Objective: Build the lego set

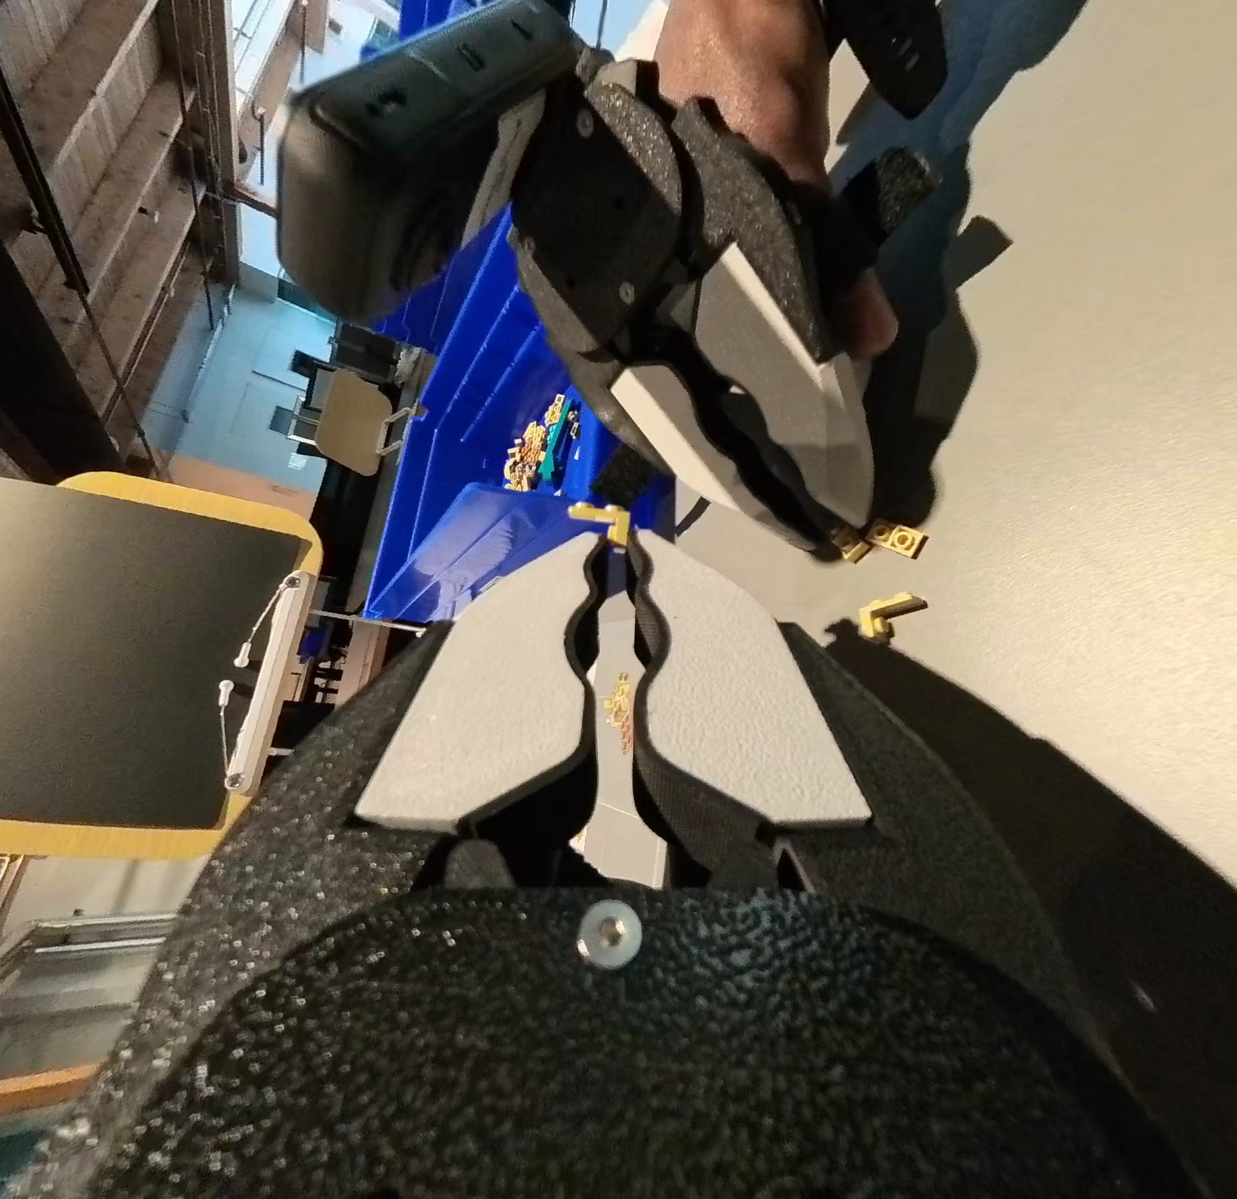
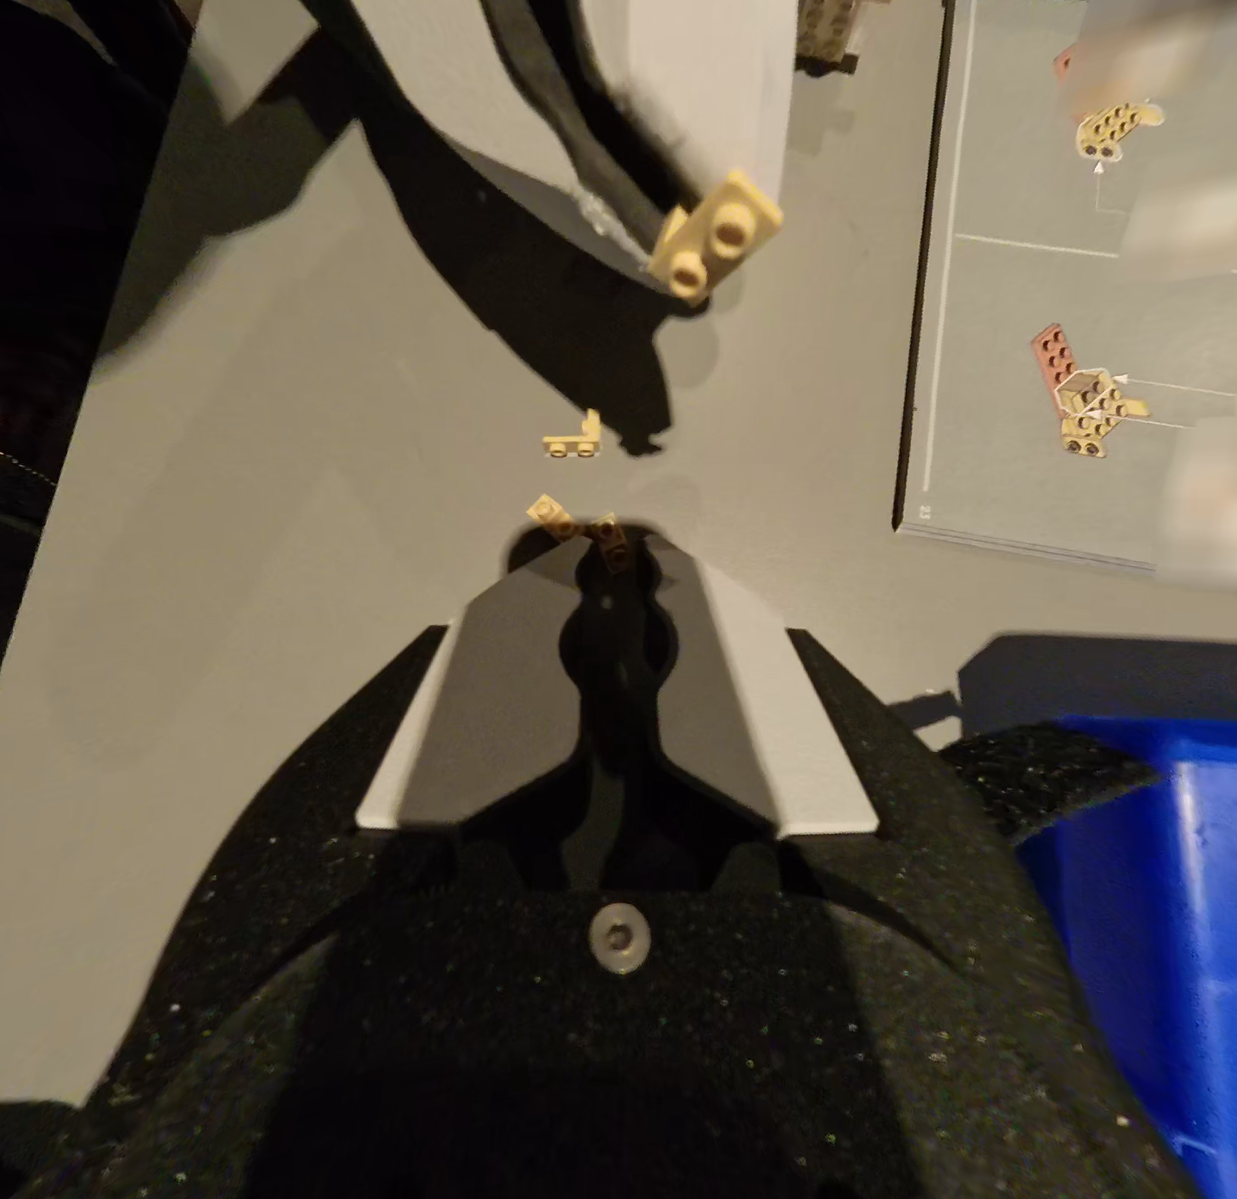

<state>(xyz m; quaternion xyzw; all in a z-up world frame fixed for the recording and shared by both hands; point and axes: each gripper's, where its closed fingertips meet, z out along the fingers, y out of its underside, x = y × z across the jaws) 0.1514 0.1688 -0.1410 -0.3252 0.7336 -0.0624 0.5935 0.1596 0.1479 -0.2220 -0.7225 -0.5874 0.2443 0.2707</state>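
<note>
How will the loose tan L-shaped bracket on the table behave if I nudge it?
The tan L-shaped bracket looks tiny and rigid, so probably very light and apt to skid on the smooth table. Its upright leg suggests it could tip over rather than roll.

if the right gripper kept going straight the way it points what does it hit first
Probably the grey table: the right gripper points down at it, already shut on a tan plate near the surface. A second tan plate lies just left of the tips. Depth is unclear.
</note>
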